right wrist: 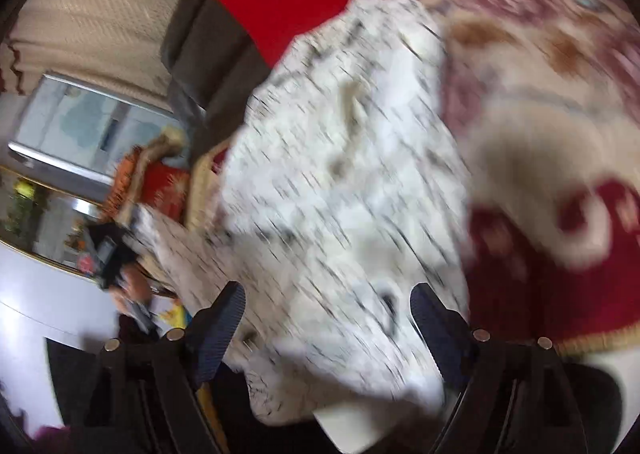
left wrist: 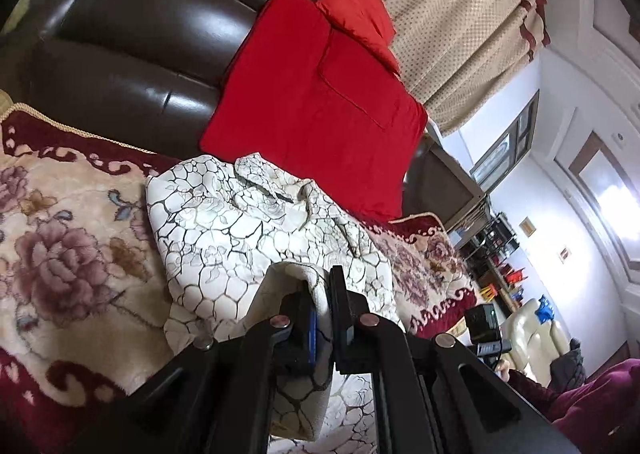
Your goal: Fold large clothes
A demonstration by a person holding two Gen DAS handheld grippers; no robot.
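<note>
Cracked-pattern garment on the floral blanket

The left gripper (left wrist: 325, 294) is clenched on a fold of the white garment (left wrist: 256, 222) lying on the floral blanket (left wrist: 72, 238) before the red cushion (left wrist: 316, 106); the right gripper (right wrist: 328, 306) is released, fingers spread over the blurred garment.

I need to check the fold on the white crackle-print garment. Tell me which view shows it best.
The left wrist view: the white crackle-print garment is sharp there, lying on the floral blanket with the left gripper shut on its near edge. The right wrist view shows it larger but motion-blurred, under the open right gripper.
</note>
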